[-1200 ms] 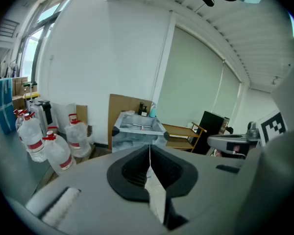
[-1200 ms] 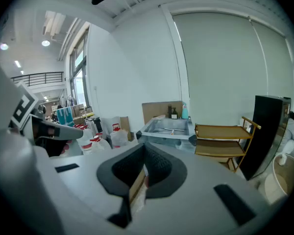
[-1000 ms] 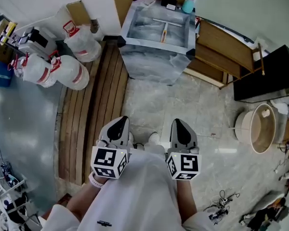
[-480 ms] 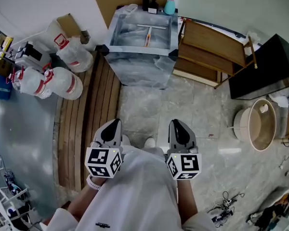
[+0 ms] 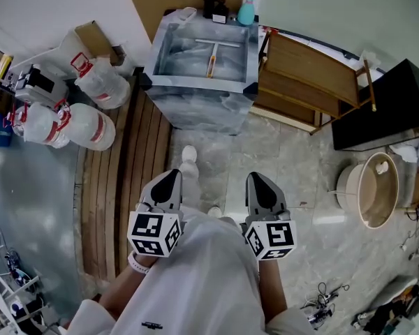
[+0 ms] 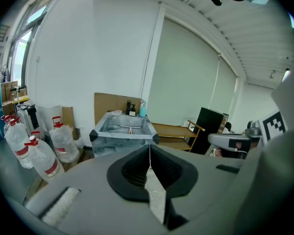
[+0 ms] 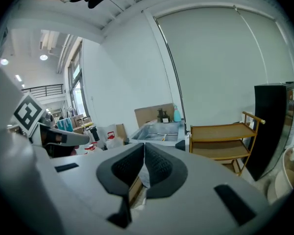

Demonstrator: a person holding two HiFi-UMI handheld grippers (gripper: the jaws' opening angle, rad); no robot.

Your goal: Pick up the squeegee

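Your left gripper and right gripper are both shut tight and hold nothing. The squeegee lies straight ahead, well apart from them, inside the gray tub. The jugs' red labels are too small to read. Your white shoe has stepped forward since before.

The squeegee is pale with an orange handle, the basin silvery grey, the bottle teal. The jugs are white with red bands; the left gripper and right gripper carry black-and-white markers.
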